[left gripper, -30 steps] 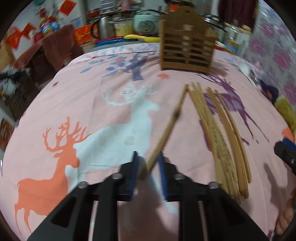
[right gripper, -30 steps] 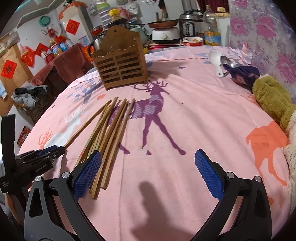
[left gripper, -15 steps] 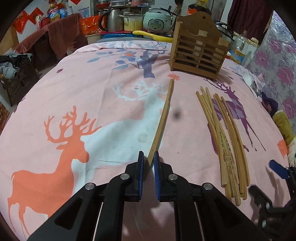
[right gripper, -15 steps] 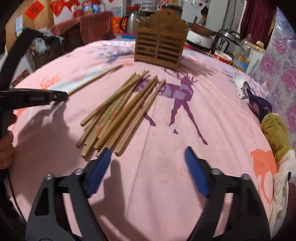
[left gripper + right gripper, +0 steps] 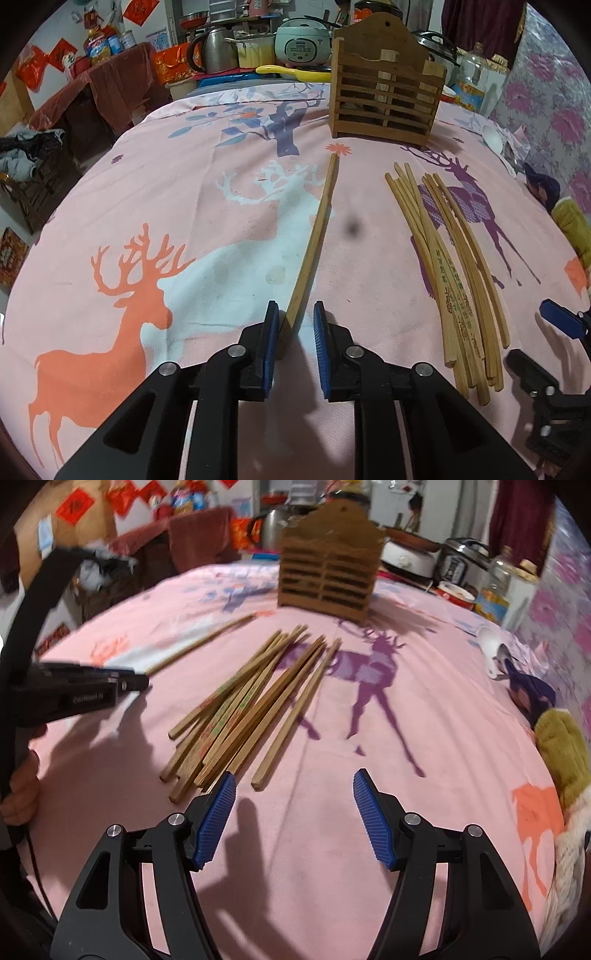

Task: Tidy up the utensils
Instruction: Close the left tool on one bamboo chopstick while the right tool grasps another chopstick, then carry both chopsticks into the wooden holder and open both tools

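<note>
1. Bamboo-coloured, the single long chopstick (image 5: 317, 236) lies flat on the pink deer-print cloth of the desk (image 5: 184, 206), its far tip pointing at the slatted brown wooden utensil holder (image 5: 384, 99) and stopping just short of the holder's base.
2. Its near end sits between the blue pads of the left gripper (image 5: 295, 332), whose jaws stand slightly apart. A gap shows on the right side, while the stick looks close to or touching the left pad, so this gripper is open and not clamping it.
3. To the right of that lone stick, well short of the holder, lies the loose bundle of bamboo chopsticks (image 5: 251, 709), fanned and overlapping.
4. Just at the bundle's near ends hovers the right gripper (image 5: 291, 812), jaws spread wide and holding nothing.
5. Risk on the left: closing on the very end of the stick gives little purchase, so it could pivot or slip out when lifted toward the holder.
6. Risk on the right: the wide jaws may rake several crossed sticks at once, scattering them or rolling some away from the holder.
7. Soft cloth may bunch under the pads.
</note>
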A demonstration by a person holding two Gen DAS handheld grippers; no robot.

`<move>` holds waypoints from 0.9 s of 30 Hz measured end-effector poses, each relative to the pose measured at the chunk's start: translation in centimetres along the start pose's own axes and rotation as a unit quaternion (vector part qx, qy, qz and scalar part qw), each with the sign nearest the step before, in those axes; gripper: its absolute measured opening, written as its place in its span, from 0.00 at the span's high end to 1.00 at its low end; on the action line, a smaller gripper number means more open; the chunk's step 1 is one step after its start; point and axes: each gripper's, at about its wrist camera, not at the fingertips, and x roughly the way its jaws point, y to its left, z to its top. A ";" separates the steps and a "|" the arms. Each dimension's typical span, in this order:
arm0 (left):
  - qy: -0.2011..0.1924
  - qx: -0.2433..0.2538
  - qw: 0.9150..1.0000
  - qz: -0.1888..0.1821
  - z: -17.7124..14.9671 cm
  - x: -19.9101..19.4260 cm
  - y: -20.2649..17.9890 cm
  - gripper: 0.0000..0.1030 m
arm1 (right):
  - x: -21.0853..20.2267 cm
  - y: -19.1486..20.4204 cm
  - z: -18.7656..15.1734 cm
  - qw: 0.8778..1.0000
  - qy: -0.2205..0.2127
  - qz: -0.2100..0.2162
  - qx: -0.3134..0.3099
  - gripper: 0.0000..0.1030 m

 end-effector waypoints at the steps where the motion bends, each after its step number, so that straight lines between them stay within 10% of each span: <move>1: 0.000 0.005 1.000 0.003 0.0 0.0 -0.2 0.81 | 0.6 0.0 0.2 1.000 0.012 -0.006 -0.001 0.53; 11: 0.002 0.006 1.000 -0.018 0.2 0.1 -0.2 0.91 | 1.4 -2.8 0.3 0.997 0.020 0.015 0.068 0.94; 27: -0.092 0.018 0.995 -0.043 9.1 -6.9 -0.9 0.94 | -6.8 -6.3 8.0 0.989 -0.117 -0.013 0.085 0.94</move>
